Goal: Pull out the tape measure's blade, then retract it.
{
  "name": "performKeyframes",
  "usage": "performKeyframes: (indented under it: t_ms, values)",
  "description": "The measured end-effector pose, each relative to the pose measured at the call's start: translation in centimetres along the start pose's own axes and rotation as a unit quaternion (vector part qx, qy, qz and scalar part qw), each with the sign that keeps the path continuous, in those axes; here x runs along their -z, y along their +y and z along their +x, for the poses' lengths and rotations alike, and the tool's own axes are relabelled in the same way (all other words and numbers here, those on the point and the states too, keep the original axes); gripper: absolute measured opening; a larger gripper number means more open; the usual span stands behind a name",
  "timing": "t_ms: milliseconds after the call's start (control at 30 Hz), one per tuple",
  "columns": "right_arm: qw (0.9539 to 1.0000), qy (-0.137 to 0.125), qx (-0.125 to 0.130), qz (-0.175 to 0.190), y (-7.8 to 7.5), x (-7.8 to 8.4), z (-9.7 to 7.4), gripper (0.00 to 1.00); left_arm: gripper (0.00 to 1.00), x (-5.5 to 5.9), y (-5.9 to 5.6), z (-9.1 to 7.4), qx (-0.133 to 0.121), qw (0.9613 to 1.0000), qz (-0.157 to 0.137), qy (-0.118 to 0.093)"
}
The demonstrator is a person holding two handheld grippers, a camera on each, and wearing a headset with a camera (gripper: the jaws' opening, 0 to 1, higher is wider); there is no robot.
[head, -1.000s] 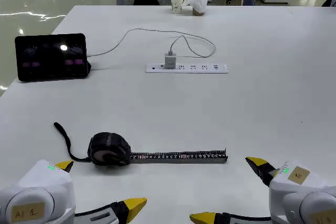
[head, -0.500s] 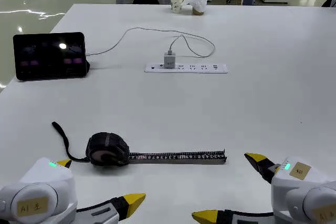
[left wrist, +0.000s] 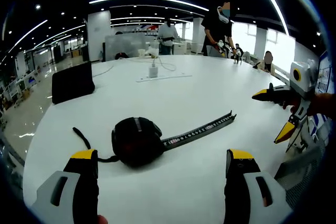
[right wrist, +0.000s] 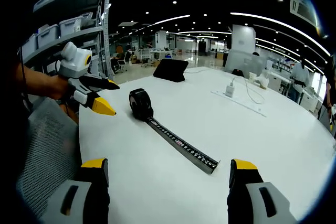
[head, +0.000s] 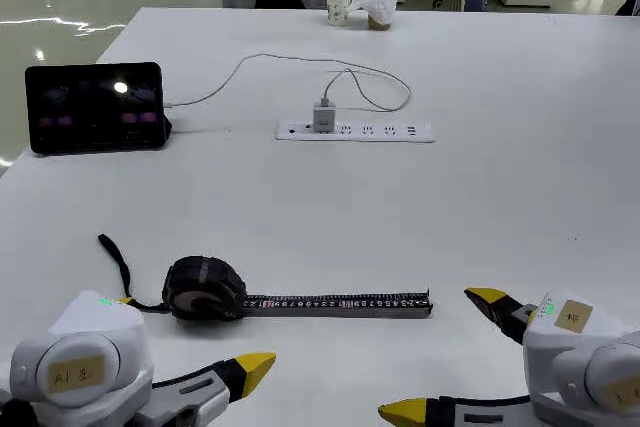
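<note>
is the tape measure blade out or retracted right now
Out: the blade lies stretched flat on the table from the black case, with its markings showing.

The head view looked forward and down over the white table (head: 480, 147) from its near edge. The left gripper view sat low and close to the tape measure (left wrist: 137, 140) at its case end, while the right gripper view faced the tip of the blade (right wrist: 181, 145) from slightly farther; all three shared the tape measure.
</note>
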State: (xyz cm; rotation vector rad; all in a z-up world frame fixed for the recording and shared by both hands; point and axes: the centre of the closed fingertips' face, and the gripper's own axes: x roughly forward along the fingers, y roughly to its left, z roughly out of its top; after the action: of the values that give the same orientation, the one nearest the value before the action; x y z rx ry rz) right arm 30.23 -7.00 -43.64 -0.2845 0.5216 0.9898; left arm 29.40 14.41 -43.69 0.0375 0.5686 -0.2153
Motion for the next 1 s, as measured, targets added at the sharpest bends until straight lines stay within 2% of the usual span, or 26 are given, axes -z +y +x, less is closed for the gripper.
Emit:
performKeyframes:
  t_ms: [400, 533, 1000]
  values:
    - [0.9994, 0.017, -0.022, -0.02, -1.0, 0.4, 0.3, 0.92, 0.98, -0.3, 0.9, 1.2, -0.011, 0.9999, -0.011, 0.0]
    - [0.9982, 0.031, -0.033, -0.039, -1.3, 0.8, 0.5, 0.89, 0.98, -0.5, 1.1, 1.7, -0.015, 0.9997, -0.018, 0.0]
    - [0.9947, 0.051, -0.06, -0.066, -3.0, 0.7, 1.5, 0.81, 0.98, -0.6, 2.5, 3.4, -0.027, 0.9987, -0.044, 0.002]
